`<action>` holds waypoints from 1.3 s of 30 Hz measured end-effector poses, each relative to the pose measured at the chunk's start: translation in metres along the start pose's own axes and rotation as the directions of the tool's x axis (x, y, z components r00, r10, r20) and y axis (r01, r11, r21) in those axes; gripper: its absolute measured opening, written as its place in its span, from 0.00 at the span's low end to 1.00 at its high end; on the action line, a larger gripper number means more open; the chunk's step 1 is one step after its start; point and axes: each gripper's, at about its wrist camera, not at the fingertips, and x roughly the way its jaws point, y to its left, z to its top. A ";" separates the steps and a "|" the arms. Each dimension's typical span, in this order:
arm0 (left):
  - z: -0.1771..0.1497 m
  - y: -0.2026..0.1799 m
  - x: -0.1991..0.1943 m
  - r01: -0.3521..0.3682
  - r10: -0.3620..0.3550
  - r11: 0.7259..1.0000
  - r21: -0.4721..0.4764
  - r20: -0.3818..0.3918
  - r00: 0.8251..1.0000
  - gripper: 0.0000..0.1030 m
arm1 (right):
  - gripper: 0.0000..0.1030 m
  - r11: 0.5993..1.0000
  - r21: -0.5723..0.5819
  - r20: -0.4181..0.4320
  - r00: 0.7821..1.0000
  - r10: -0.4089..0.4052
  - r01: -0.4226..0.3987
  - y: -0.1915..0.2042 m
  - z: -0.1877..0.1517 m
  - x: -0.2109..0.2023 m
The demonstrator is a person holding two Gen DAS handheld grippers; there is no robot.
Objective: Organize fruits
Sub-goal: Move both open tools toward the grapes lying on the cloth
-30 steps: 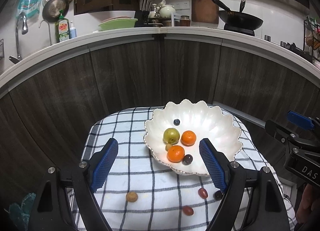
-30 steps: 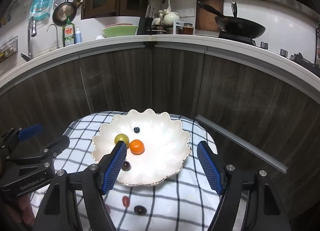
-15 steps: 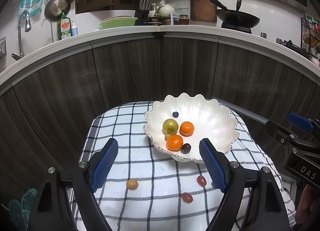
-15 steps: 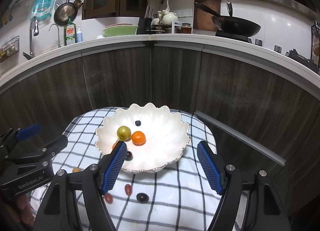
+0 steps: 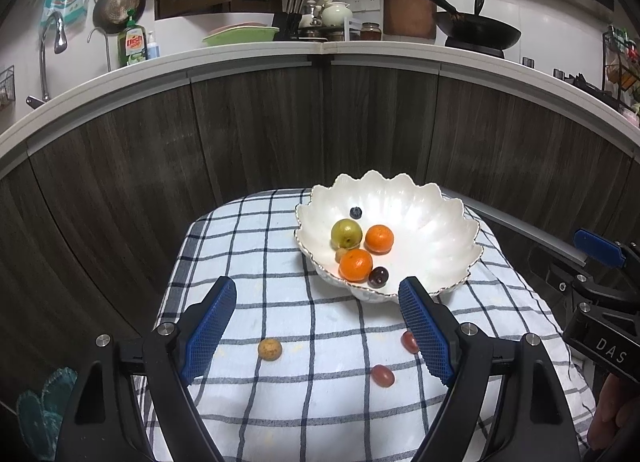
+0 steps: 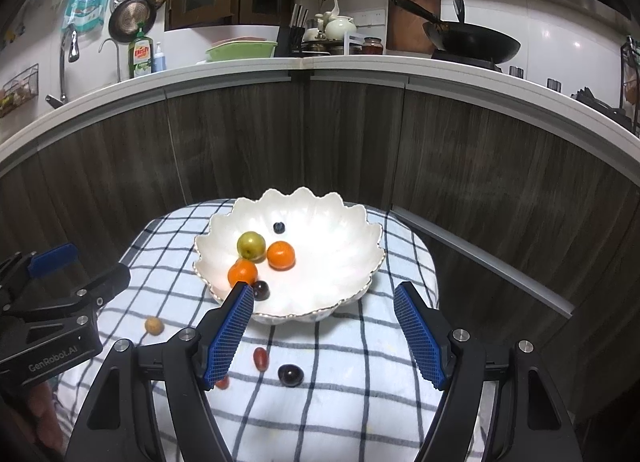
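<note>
Six fruits sit in the white bowl – four wait on the cloth at its 6 o'clock – and the left gripper and right gripper both gape wide, grasping nothing.

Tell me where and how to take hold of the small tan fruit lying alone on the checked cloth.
Grip the tan fruit across its round middle, coming down from above with the open left gripper. It is small, nearly spherical and sits clear of the bowl and the red grapes, so either finger probably has free cloth to land on.

Left gripper and right gripper — both angled downward, jaws apart, empty.
</note>
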 end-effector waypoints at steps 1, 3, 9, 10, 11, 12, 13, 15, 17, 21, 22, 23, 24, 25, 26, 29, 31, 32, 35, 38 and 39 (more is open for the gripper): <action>-0.002 0.001 0.000 0.000 0.000 1.000 0.000 -0.002 1.000 0.81 | 0.72 1.000 -0.002 -0.001 1.000 -0.001 0.001 0.001 -0.001 0.000; -0.005 0.001 0.002 -0.001 0.001 1.000 -0.001 -0.005 1.000 0.81 | 0.72 1.000 -0.004 -0.003 1.000 -0.002 0.002 0.002 -0.003 0.001; -0.012 0.003 0.005 0.000 0.000 1.000 -0.010 -0.023 1.000 0.81 | 0.72 1.000 -0.022 -0.017 1.000 -0.001 0.001 0.007 -0.010 0.005; -0.014 0.003 0.006 -0.001 0.001 1.000 -0.011 -0.028 1.000 0.81 | 0.72 1.000 -0.023 -0.018 1.000 -0.001 0.001 0.007 -0.011 0.005; -0.016 0.004 0.007 -0.001 0.000 1.000 -0.013 -0.032 0.999 0.81 | 0.72 1.000 -0.023 -0.021 1.000 0.001 -0.001 0.008 -0.012 0.006; -0.018 0.004 0.008 -0.001 0.001 1.000 -0.014 -0.036 0.999 0.81 | 0.72 1.000 -0.022 -0.023 1.000 0.002 -0.003 0.008 -0.013 0.007; -0.020 0.004 0.009 -0.002 0.002 1.000 -0.015 -0.040 0.999 0.81 | 0.72 1.000 -0.023 -0.025 1.000 0.002 -0.003 0.008 -0.014 0.007; -0.023 0.005 0.011 -0.003 0.002 1.000 -0.014 -0.046 0.999 0.81 | 0.72 1.000 -0.025 -0.030 1.000 0.004 -0.005 0.009 -0.017 0.008; -0.027 0.006 0.014 -0.005 0.005 1.000 -0.013 -0.054 0.999 0.81 | 0.72 1.000 -0.022 -0.037 0.999 0.009 -0.010 0.009 -0.021 0.011; -0.034 0.008 0.022 -0.012 0.011 1.000 -0.015 -0.072 0.997 0.81 | 0.72 0.999 -0.025 -0.058 0.998 0.018 -0.019 0.012 -0.028 0.018; -0.036 0.008 0.023 -0.013 0.011 1.000 -0.015 -0.076 0.997 0.81 | 0.72 0.999 -0.027 -0.063 0.998 0.019 -0.021 0.013 -0.031 0.021; -0.038 0.008 0.025 -0.015 0.014 1.000 -0.013 -0.080 0.997 0.81 | 0.72 0.999 -0.028 -0.067 0.998 0.021 -0.023 0.013 -0.032 0.022; -0.040 0.008 0.027 -0.018 0.017 1.000 -0.011 -0.085 0.996 0.81 | 0.72 0.999 -0.029 -0.070 0.997 0.022 -0.024 0.014 -0.034 0.024; -0.042 0.008 0.028 -0.020 0.019 1.000 -0.010 -0.088 0.996 0.81 | 0.72 0.999 -0.030 -0.074 0.997 0.024 -0.027 0.014 -0.036 0.026; -0.044 0.009 0.029 -0.020 0.019 1.000 -0.012 -0.091 0.996 0.81 | 0.72 0.999 -0.028 -0.081 0.996 0.030 -0.032 0.014 -0.038 0.028; -0.047 0.008 0.031 -0.025 0.024 1.000 -0.010 -0.094 0.995 0.81 | 0.72 0.999 -0.030 -0.094 0.995 0.041 -0.044 0.015 -0.043 0.034; -0.050 0.007 0.033 -0.031 0.030 0.999 -0.007 -0.094 0.995 0.81 | 0.72 0.998 -0.032 -0.098 0.994 0.047 -0.050 0.015 -0.048 0.037; -0.052 0.007 0.034 -0.033 0.032 0.999 -0.006 -0.096 0.995 0.81 | 0.72 0.998 -0.031 -0.100 0.994 0.050 -0.053 0.016 -0.050 0.038; -0.058 0.006 0.040 -0.044 0.043 0.999 -0.010 -0.109 0.993 0.81 | 0.72 0.998 -0.028 -0.108 0.992 0.060 -0.063 0.015 -0.056 0.043; -0.064 0.003 0.044 -0.039 0.036 0.999 -0.018 -0.117 0.992 0.81 | 0.72 0.997 -0.031 -0.118 0.991 0.062 -0.066 0.014 -0.062 0.049; -0.066 0.001 0.046 -0.037 0.035 0.999 -0.015 -0.118 0.992 0.81 | 0.72 0.997 -0.030 -0.120 0.991 0.064 -0.068 0.013 -0.064 0.050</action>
